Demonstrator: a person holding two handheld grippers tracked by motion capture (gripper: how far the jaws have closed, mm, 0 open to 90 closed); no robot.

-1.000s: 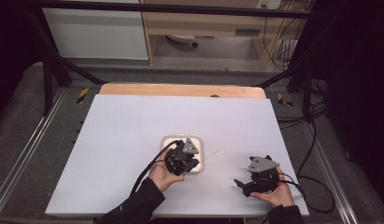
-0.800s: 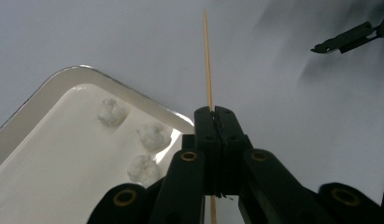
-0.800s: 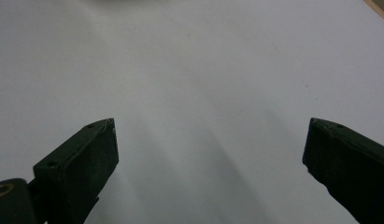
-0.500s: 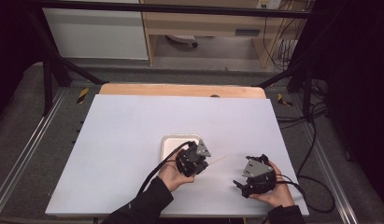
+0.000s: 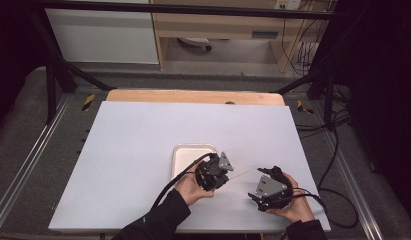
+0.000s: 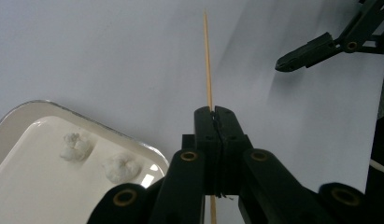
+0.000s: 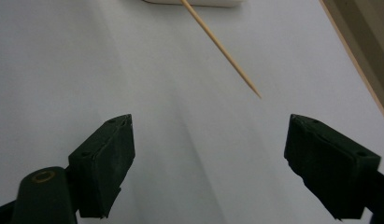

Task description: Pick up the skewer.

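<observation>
The left gripper (image 5: 224,172) is clamped on a thin wooden skewer (image 6: 208,65), jaws pressed together around it in the left gripper view, with the stick running straight out past the tips and a short end showing below them. The right gripper (image 5: 265,187) holds nothing; its jaws stand wide apart and have just been closing a little, with only bare table (image 5: 143,140) between them.

Since a second ago, the left hand (image 5: 193,187) has carried its gripper from over the tray (image 5: 185,152) to the tray's right edge, so the skewer now points toward the right gripper, tip near it but apart. The right hand (image 5: 293,205) has hardly shifted.

The left gripper view shows two small white lumps (image 6: 98,156) lying in the tray, beside and below the jaws, and one jaw of the right gripper at the upper right. The right gripper view shows the skewer's sharp tip (image 7: 255,92) hanging ahead of the jaws, above the gap and nearer the right-hand jaw, and a strip of the tray's edge at the top.
</observation>
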